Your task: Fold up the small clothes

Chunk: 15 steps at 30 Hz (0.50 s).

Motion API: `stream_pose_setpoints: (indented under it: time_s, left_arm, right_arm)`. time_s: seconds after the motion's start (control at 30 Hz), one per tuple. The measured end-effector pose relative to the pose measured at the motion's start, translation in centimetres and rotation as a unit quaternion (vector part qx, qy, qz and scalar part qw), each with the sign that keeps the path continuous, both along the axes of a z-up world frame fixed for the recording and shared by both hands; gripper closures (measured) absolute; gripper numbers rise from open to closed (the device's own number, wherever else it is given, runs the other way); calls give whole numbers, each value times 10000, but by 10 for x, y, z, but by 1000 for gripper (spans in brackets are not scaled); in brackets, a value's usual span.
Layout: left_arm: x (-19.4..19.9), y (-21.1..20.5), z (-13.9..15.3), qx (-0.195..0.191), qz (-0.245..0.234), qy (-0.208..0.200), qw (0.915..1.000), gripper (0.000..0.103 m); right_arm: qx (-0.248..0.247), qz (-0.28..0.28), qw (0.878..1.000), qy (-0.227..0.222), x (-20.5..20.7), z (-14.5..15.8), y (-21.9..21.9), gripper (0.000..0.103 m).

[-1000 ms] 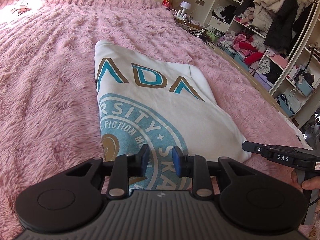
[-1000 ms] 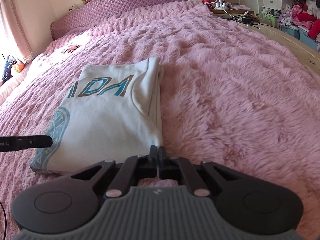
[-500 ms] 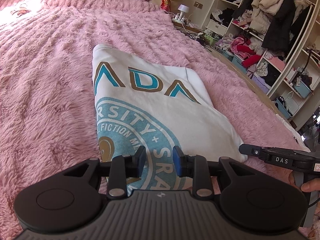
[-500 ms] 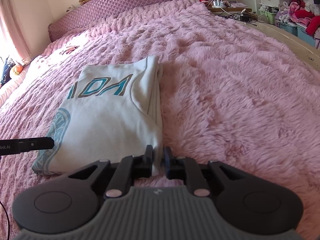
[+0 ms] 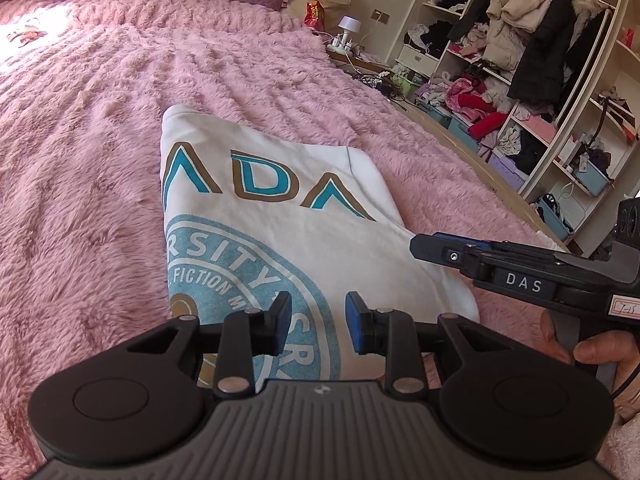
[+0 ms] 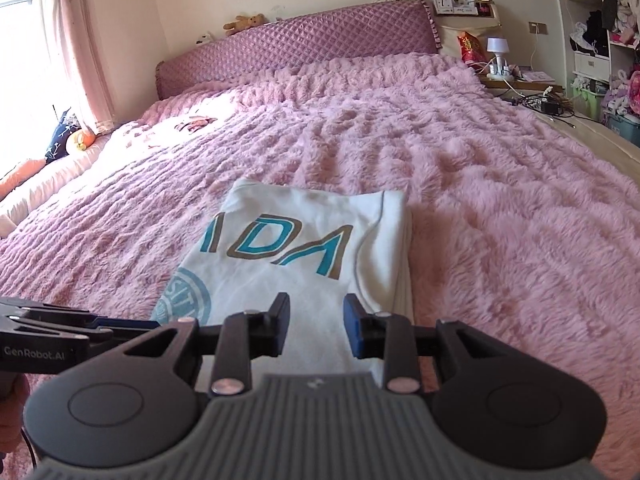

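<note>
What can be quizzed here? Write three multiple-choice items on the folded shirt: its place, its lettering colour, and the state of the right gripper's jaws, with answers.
1. Where does the folded white printed T-shirt lie?
A. on the fluffy pink bed cover
B. on a wardrobe shelf
C. on the floor

2. What colour fills the shirt's large letters?
A. red
B. teal with brown outlines
C. black

3. How are the right gripper jaws?
A. clamped on the shirt
B. apart, holding nothing
C. shut on a sock

Answers: 1 A, the shirt rests flat on the pink cover. 2 B, teal fill and brown edging show in both views. 3 B, the jaws are opening, with a clear gap and no cloth pinched.
</note>
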State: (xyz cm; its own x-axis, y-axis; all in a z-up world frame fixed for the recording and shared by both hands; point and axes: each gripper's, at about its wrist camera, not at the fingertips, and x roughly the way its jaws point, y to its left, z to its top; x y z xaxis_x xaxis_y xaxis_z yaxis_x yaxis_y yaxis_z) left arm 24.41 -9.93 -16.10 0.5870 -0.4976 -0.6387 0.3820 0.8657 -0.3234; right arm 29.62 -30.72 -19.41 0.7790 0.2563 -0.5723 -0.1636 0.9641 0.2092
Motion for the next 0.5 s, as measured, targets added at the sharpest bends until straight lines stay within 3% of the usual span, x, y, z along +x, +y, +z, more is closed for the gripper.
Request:
stream_pose_setpoints:
  time_s: [0.27,0.43,0.5]
  left_arm:
    - [8,7,-26,-39,-17,327,9995,70]
    - [12,16,-17,-222,-106,316,9992,69]
    - [13,22,-6,-55,-76,114,9999,63]
  right_arm:
    - [45,-131,9988,472,16,-35,-3,81]
    - [62,-69,9985,536,19,-34,-5,80]
    - [175,90,9983,546,20,-28,-10,64]
